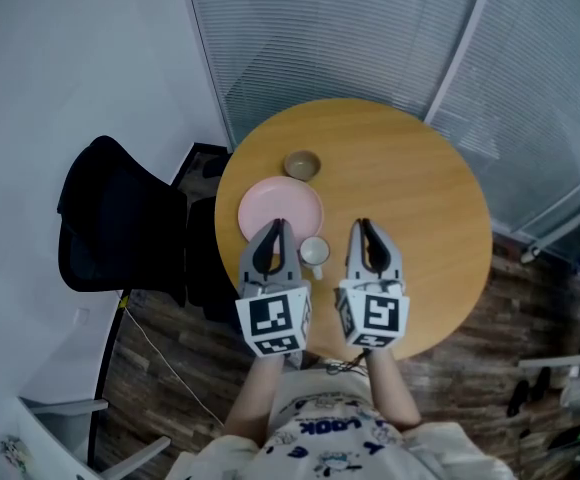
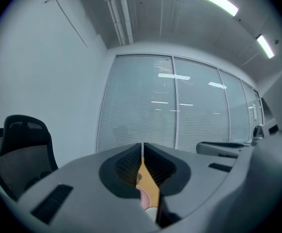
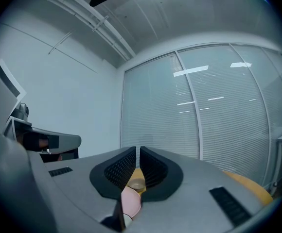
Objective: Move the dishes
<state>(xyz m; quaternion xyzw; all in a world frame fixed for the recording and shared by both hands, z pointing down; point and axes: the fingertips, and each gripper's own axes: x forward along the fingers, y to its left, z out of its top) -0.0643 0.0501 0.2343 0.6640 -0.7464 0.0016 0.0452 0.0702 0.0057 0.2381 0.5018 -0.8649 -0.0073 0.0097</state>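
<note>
Two grippers are being held level and side by side over the near part of a round wooden table [image 1: 420,198], in front of a wall of glass panels with closed blinds [image 1: 370,28]. The left gripper [image 1: 278,225] [image 2: 142,147] is being kept with its jaws pressed together and nothing between them. The right gripper [image 1: 363,225] [image 3: 137,152] is being kept with its jaws drawn in to a thin slit, and it too is gripping nothing.

The dishes are being left on the table's left half. A pink plate [image 1: 282,208] [image 2: 143,195] [image 3: 130,200] is lying just beyond the left gripper's tips. A small brown bowl [image 1: 302,164] [image 3: 137,183] is sitting just beyond the plate's far edge. A white cup [image 1: 314,252] is standing at the plate's near right edge, between the two grippers as seen from the head view. A black office chair [image 1: 120,223] [image 2: 19,149] is standing on the floor to the table's left.
</note>
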